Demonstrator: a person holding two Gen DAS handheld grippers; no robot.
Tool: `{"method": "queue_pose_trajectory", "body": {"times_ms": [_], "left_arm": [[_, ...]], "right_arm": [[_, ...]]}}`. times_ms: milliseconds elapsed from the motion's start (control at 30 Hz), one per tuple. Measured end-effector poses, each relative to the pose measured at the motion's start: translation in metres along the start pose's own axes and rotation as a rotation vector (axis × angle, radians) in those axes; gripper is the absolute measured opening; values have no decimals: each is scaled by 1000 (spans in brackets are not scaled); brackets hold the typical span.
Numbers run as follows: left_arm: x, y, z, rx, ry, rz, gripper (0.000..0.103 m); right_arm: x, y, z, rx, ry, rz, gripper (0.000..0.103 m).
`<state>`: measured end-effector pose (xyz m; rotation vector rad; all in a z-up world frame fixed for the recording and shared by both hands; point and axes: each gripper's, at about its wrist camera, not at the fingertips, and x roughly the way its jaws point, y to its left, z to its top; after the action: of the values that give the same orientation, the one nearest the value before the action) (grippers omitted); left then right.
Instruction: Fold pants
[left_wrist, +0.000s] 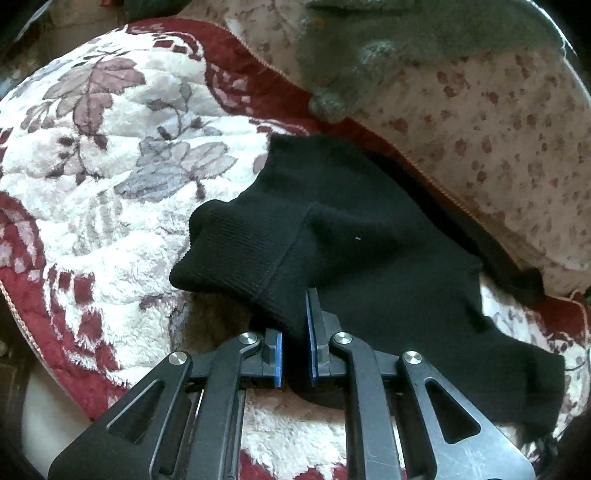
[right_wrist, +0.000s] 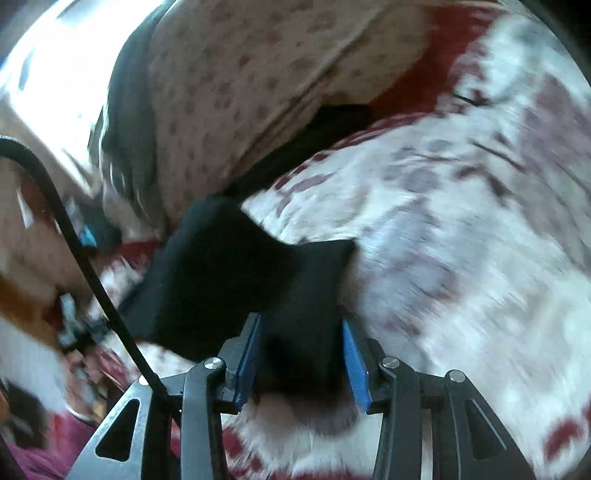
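The black pants (left_wrist: 362, 236) lie bunched on a fluffy white and red floral blanket (left_wrist: 110, 155). One ribbed cuff (left_wrist: 236, 254) points left. My left gripper (left_wrist: 295, 325) is shut on the black fabric just behind that cuff, with the cloth pinched between its blue pads. In the blurred right wrist view, another black fold of the pants (right_wrist: 229, 273) lies on the blanket (right_wrist: 461, 240). My right gripper (right_wrist: 300, 325) stands open around a flap of that fabric, which lies loosely between the blue pads (right_wrist: 354, 358).
A cream cover with small reddish spots (left_wrist: 498, 129) lies along the far side, with a grey fuzzy cloth (left_wrist: 369, 55) on it. A black cable (right_wrist: 74, 236) runs down the left of the right wrist view, past blurred clutter.
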<state>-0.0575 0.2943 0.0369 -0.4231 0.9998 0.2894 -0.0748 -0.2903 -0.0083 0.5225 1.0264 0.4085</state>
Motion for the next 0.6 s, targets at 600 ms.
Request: {"method": "queue_pose_trajectory", "body": {"times_ms": [600], "left_arm": [[-5, 4, 1, -47, -3, -16, 9]], "right_arm": [[-16, -43, 49, -65, -120, -287, 11]]}}
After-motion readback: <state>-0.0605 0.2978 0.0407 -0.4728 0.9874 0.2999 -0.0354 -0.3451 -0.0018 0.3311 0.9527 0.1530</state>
